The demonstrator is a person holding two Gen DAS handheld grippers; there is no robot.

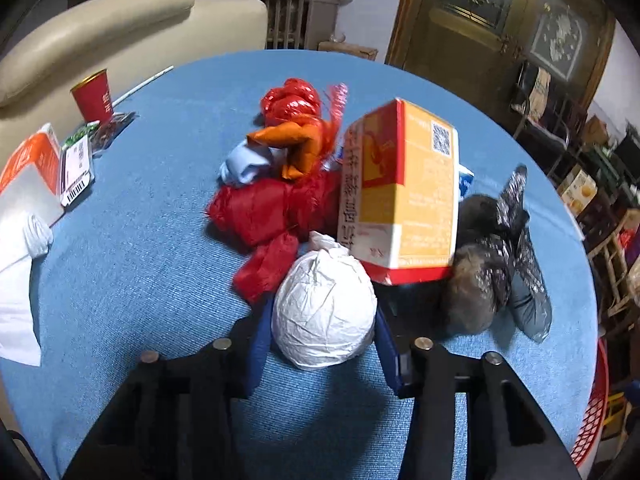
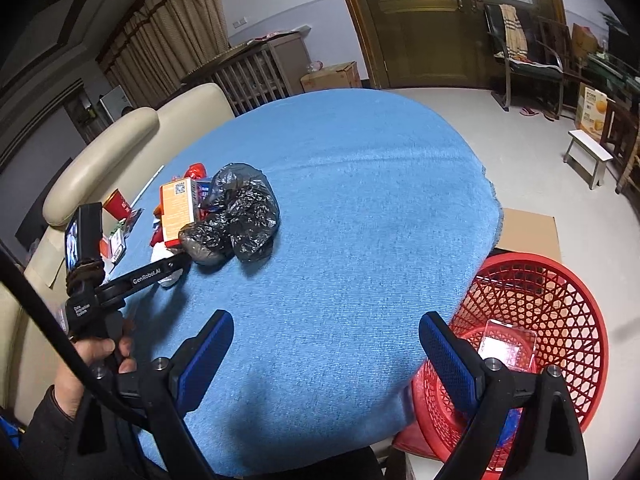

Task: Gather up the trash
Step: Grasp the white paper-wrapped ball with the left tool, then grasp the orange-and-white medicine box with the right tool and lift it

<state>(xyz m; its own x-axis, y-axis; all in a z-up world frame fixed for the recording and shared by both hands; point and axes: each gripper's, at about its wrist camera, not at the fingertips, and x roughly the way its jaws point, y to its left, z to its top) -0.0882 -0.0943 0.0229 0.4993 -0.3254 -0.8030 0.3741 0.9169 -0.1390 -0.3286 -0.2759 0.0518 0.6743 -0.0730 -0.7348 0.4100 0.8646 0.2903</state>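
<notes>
- Left wrist view: the left gripper (image 1: 322,354) has its jaws closed against both sides of a white crumpled bag (image 1: 324,312), which rests on the blue bench (image 1: 140,280) touching an orange carton (image 1: 400,192).
- Right wrist view: the right gripper (image 2: 326,344) hangs with jaws wide and empty over the bench edge, beside a red basket (image 2: 560,300).
</notes>
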